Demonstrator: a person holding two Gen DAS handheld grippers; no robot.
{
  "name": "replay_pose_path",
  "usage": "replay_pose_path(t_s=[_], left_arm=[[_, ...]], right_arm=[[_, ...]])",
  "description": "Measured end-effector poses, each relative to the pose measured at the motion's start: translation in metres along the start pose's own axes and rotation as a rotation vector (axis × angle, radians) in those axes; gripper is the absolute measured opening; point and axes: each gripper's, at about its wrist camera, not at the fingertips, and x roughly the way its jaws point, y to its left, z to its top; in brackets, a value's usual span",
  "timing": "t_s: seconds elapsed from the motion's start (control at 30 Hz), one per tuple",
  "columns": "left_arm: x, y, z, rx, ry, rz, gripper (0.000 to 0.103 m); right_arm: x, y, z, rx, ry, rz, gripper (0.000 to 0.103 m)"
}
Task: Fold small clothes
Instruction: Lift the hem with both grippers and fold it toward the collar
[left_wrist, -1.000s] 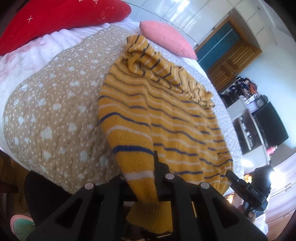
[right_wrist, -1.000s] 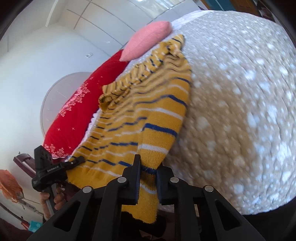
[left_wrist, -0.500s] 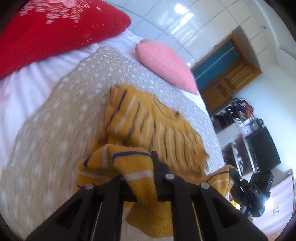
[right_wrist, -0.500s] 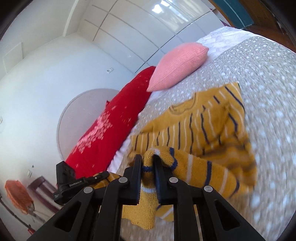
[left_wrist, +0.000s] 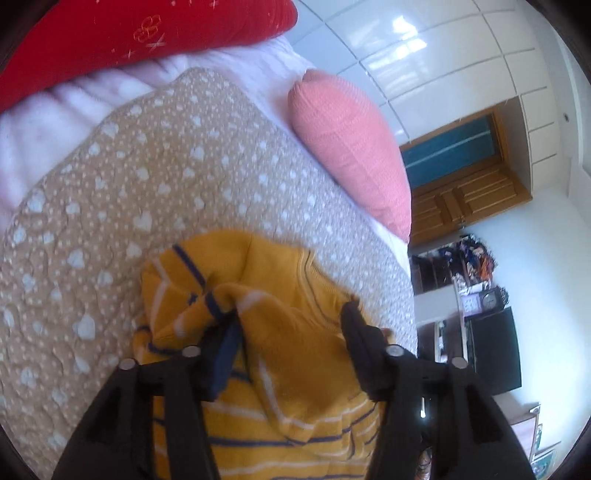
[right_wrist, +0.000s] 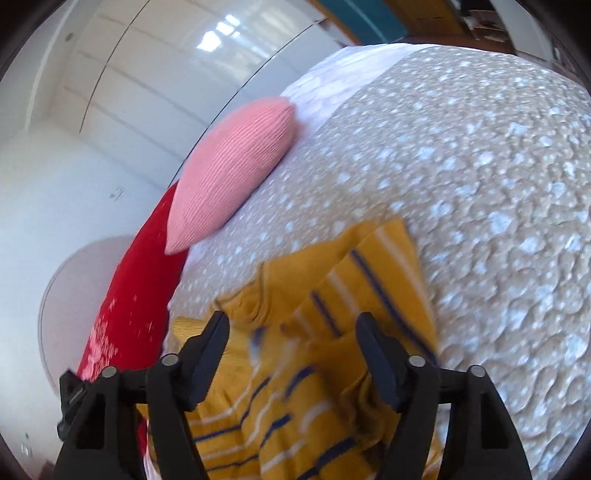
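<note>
While bunched on the quilt, sweater folded over. Left gripper spread wide, gripping nothing. Right gripper likewise, empty.

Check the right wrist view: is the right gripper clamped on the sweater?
No, the right gripper stands open, its fingers spread wide over the yellow striped sweater lying on the bedspread.

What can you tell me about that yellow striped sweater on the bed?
The sweater is a small mustard-yellow knit with navy and white stripes and a ribbed neckline. It lies rumpled, folded over itself, on the tan spotted blanket. Both pairs of tongs, left and right, stand open over it.
</note>
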Motion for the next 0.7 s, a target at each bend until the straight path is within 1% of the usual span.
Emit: replay_pose_path(t_s=[0.07,0.13,0.17,0.23,0.27,0.3,0.37,0.4,0.47,0.5,0.53,0.57,0.6,0.67,0.7], left_arm=[[-0.008,-0.002,0.003,0.010,-0.030,0.003,0.072],[-0.017,-0.005,0.009,0.041,-0.063,0.011,0.077],[-0.020,-0.007,0.010,0.056,-0.071,0.025,0.078],[-0.024,-0.013,0.009,0.112,-0.070,0.085,0.078],[-0.025,-0.017,0.006,0.148,-0.062,0.108,0.078],[-0.025,-0.021,-0.001,0.209,-0.049,0.144,0.078],[-0.024,-0.025,-0.014,0.294,-0.029,0.200,0.078],[-0.022,-0.024,-0.021,0.330,-0.017,0.224,0.078],[-0.013,-0.015,-0.033,0.367,0.004,0.278,0.078],[-0.008,-0.010,-0.037,0.375,0.014,0.307,0.078],[-0.004,-0.005,-0.040,0.382,0.024,0.339,0.078],[0.003,0.001,-0.041,0.389,0.034,0.393,0.078],[0.010,0.009,-0.042,0.388,0.040,0.441,0.078],[0.015,0.020,-0.041,0.352,0.050,0.438,0.078],[0.017,0.028,-0.040,0.315,0.055,0.428,0.078]], right_arm=[[-0.006,0.002,0.005,-0.032,0.003,-0.014,0.077],[-0.017,0.014,0.003,-0.124,-0.001,-0.031,0.077],[-0.020,0.021,0.000,-0.168,0.001,-0.039,0.077],[-0.023,0.040,-0.008,-0.272,0.017,-0.050,0.077],[-0.022,0.050,-0.012,-0.328,0.027,-0.057,0.077],[-0.019,0.060,-0.017,-0.390,0.037,-0.071,0.077],[-0.007,0.076,-0.027,-0.500,0.054,-0.109,0.077],[0.004,0.085,-0.031,-0.557,0.076,-0.137,0.077],[0.027,0.092,-0.037,-0.611,0.130,-0.177,0.077],[0.039,0.094,-0.038,-0.626,0.170,-0.186,0.068],[0.049,0.093,-0.038,-0.631,0.205,-0.188,0.025],[0.059,0.091,-0.037,-0.633,0.234,-0.207,0.005],[0.066,0.086,-0.032,-0.638,0.218,-0.246,0.007],[0.072,0.075,-0.020,-0.620,0.180,-0.350,0.007],[0.075,0.062,-0.009,-0.569,0.164,-0.398,0.006]])
